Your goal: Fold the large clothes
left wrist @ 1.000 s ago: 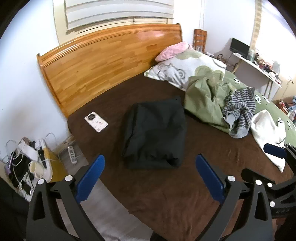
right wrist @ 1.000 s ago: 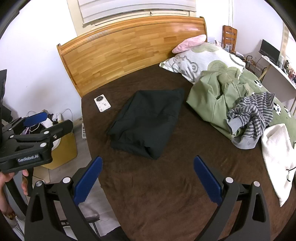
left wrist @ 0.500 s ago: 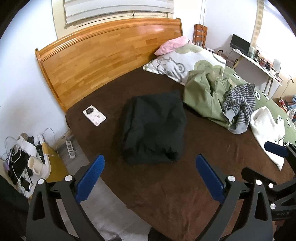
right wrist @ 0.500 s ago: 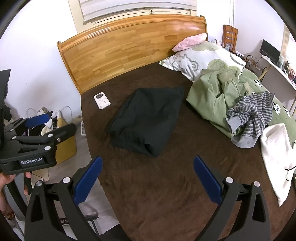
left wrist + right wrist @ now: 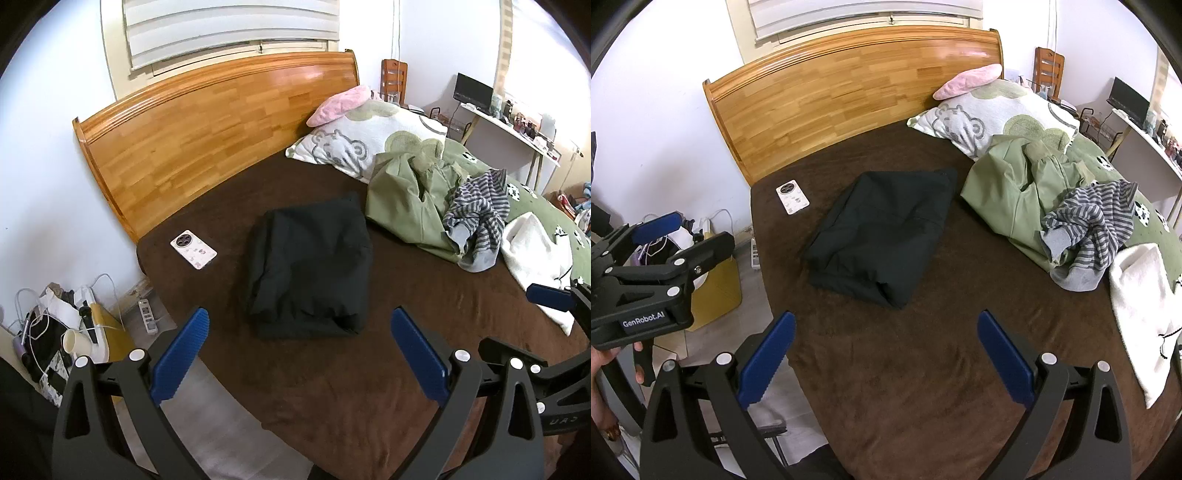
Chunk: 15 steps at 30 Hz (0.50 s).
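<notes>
A black garment (image 5: 310,269) lies folded into a neat rectangle on the brown bedspread (image 5: 332,387); it also shows in the right wrist view (image 5: 882,236). To its right lie a crumpled green jacket (image 5: 410,206), a striped grey top (image 5: 476,218) and a white fleece (image 5: 535,254). My left gripper (image 5: 299,350) is open and empty, held above the bed's near edge, short of the black garment. My right gripper (image 5: 886,354) is open and empty too, above the near part of the bed.
A phone (image 5: 193,249) lies on the bed left of the black garment. A wooden headboard (image 5: 207,122) and pillows (image 5: 365,136) stand behind. Clutter, cables and a yellow bag (image 5: 107,332) sit on the floor at left. A desk (image 5: 509,133) stands at far right.
Both grippers have drawn back and risen slightly, so the bed looks a bit farther off. The clothes have not moved. Both grippers stay open.
</notes>
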Tool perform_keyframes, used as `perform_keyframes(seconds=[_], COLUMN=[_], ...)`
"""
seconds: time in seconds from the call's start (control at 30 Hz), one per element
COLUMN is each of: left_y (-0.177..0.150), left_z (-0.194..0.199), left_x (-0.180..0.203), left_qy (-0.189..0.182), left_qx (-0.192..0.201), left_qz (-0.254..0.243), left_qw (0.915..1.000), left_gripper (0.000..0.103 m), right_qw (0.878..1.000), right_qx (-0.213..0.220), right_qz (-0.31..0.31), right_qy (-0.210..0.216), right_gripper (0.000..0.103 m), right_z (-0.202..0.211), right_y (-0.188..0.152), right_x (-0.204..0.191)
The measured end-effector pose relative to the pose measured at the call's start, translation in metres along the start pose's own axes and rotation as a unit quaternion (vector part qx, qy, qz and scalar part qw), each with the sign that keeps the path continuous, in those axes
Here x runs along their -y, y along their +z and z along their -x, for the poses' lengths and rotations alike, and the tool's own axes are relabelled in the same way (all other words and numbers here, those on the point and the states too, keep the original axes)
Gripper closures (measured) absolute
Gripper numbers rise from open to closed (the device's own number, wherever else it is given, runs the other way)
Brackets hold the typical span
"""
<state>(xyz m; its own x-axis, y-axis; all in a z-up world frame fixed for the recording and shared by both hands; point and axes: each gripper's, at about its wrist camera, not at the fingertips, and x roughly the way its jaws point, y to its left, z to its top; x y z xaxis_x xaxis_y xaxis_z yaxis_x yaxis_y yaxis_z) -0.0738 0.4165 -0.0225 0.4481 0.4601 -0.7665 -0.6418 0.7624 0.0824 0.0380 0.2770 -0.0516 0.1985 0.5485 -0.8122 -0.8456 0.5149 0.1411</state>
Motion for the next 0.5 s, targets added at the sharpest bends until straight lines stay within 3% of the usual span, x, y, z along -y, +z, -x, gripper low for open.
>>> perform_keyframes(seconds=[0.5], left_y=[0.001], left_z=[0.002], left_x=[0.0005], left_qy=[0.009], left_qx=[0.004], left_qz=[0.003], left_qw=[0.9999], left_gripper=[0.007], right_qw=[1.0], right_qx=[0.0], right_qz=[0.002], right_qy=[0.0], right_gripper=[0.006], right_z=[0.0014], right_y=[-0.0009], right_x=[0.0007])
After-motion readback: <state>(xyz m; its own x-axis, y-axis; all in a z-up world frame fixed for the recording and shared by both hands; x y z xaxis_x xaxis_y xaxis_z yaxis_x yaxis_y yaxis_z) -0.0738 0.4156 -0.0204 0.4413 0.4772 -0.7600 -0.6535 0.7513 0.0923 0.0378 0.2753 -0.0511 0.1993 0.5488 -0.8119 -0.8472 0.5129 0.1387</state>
